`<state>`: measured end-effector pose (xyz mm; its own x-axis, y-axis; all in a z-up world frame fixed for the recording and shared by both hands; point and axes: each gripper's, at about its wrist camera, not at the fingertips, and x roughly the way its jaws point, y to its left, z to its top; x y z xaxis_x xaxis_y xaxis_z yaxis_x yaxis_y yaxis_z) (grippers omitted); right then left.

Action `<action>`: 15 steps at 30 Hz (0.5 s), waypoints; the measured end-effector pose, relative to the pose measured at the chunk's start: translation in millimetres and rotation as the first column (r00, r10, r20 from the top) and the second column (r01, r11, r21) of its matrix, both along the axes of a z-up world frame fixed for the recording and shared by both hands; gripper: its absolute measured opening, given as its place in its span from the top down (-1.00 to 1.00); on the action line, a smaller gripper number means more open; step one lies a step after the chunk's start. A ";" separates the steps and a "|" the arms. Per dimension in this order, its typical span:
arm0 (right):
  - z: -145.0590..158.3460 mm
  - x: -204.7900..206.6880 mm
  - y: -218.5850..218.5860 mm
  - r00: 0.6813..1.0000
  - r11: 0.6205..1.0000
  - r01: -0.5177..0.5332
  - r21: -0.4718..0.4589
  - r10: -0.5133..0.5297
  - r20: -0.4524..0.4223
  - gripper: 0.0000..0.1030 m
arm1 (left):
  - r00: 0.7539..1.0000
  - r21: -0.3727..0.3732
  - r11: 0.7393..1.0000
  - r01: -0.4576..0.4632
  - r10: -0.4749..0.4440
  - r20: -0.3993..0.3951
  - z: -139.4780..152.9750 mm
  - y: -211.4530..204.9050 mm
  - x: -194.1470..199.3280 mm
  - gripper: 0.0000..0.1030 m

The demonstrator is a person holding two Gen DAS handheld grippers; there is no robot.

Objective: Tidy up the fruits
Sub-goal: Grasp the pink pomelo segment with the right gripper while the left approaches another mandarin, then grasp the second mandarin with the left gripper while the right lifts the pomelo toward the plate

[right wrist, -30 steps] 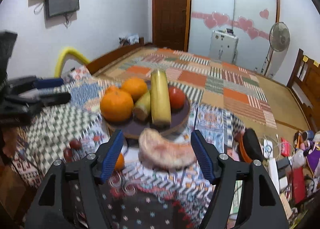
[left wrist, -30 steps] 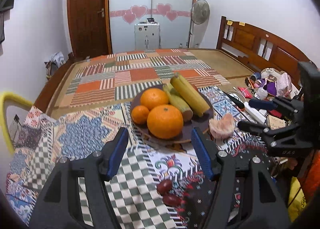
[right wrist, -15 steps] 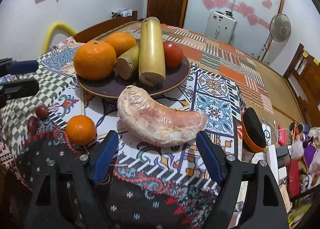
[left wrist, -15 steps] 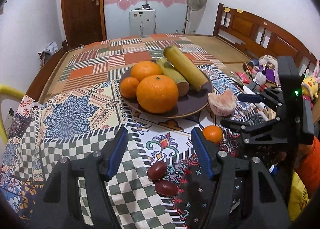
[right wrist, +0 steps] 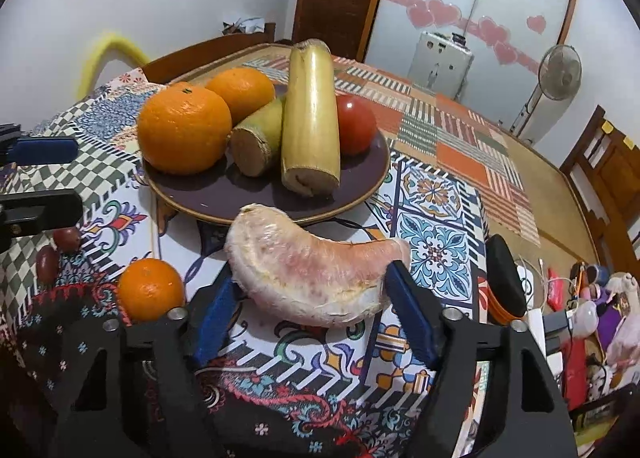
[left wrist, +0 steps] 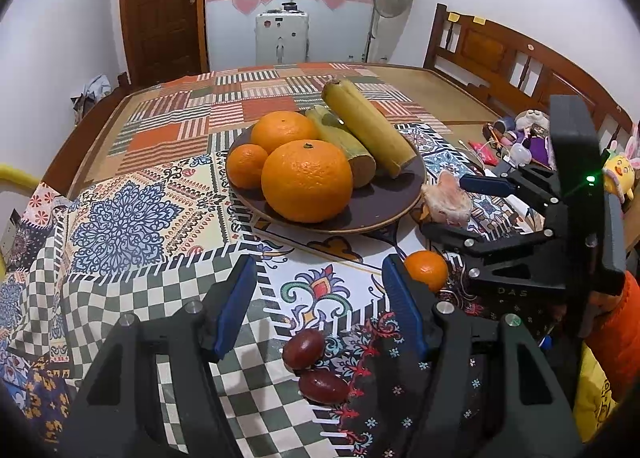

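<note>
The right gripper point(right wrist: 310, 314) has just been closing, and its jaws now sit on either end of the peeled pomelo wedge point(right wrist: 316, 278), which lies between them on the cloth just short of the plate point(right wrist: 360, 194). Both pads look pressed to the fruit, so I'd call it clamped. The risk is that the flesh is soft and curved: too hard a pinch could tear it, too light and it may roll out on the lift.

The left gripper point(left wrist: 316, 294) hangs with jaws apart and nothing between them. Two dates point(left wrist: 304, 344) lie just below and inside its span, and a small mandarin point(left wrist: 426, 270) sits just outside its right jaw.

Room is tight. The plate rim is straight ahead of the right jaws, already crowded with oranges point(right wrist: 184, 130), a banana point(right wrist: 310, 114) and a tomato point(right wrist: 354, 130). The open spot looks like the near rim. The two grippers are near each other, so a sideways swing could knock them together.
</note>
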<state>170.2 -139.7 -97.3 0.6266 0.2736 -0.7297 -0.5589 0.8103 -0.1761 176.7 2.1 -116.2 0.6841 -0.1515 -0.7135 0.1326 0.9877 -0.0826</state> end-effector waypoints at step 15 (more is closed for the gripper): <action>49.0 -36.0 -55.3 0.996 0.984 0.075 0.163 -0.082 0.038 0.59 | 1.000 -0.009 1.000 0.024 -0.023 0.011 8.6 -26.4 -15.6 -0.26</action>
